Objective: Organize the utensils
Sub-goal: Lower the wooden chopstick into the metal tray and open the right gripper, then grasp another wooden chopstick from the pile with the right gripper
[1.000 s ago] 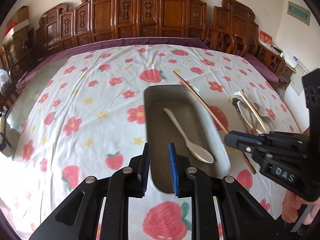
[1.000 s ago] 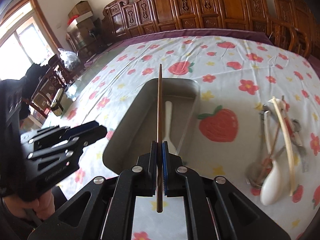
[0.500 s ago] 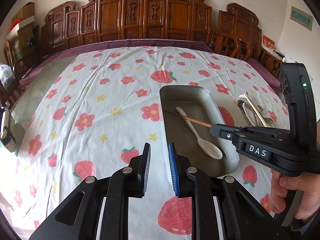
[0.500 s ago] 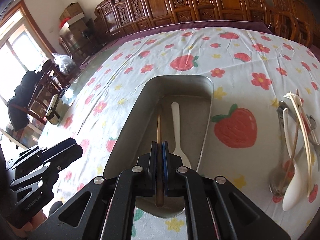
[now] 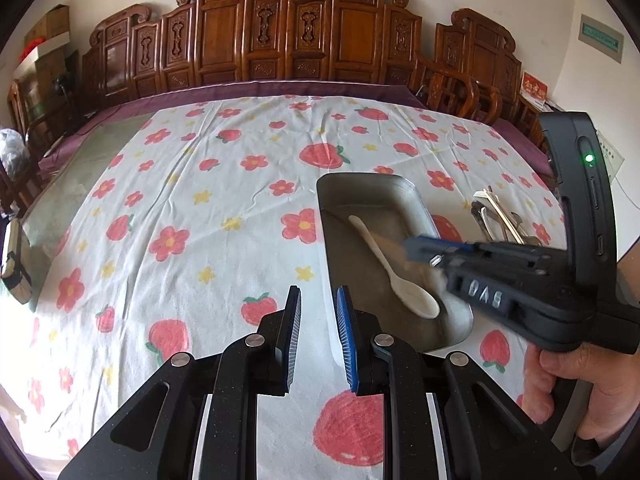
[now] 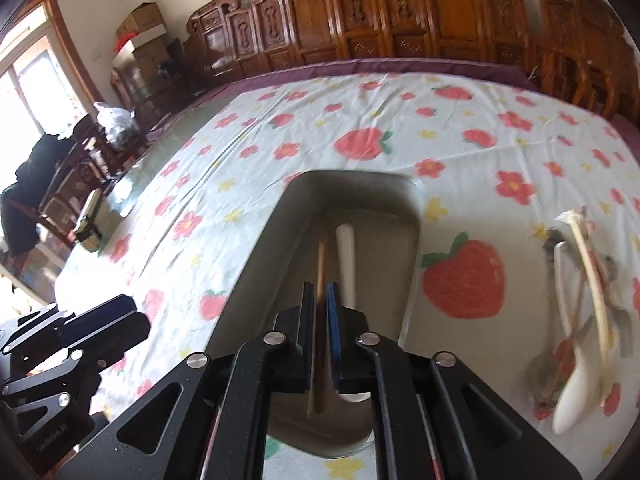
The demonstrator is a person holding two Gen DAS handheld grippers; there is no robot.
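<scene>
A grey metal tray [image 6: 352, 176] lies on the flowered cloth, with a white spoon [image 6: 346, 252] inside it. My right gripper [image 6: 319, 286] hovers over the tray's near end. Its jaws are opening, and a brown chopstick [image 6: 321, 264] lies loosely between them, pointing along the tray floor. In the left wrist view the tray [image 5: 360, 179], the spoon [image 5: 394, 276] and the right gripper [image 5: 410, 246] appear on the right, the chopstick [image 5: 390, 245] blurred. My left gripper [image 5: 318, 290] hangs open just left of the tray, holding nothing.
A pile of several spoons, chopsticks and metal utensils [image 6: 580, 300] lies on the cloth right of the tray, also visible as the pile [image 5: 496, 216] behind the right gripper. A hand [image 5: 576, 396] grips the right tool. Carved wooden chairs line the table's far edge.
The right gripper carried the chopstick over the tray and lowered it inside beside the spoon. Its jaws, shut on the chopstick before, have now parted. The left gripper stayed still.
</scene>
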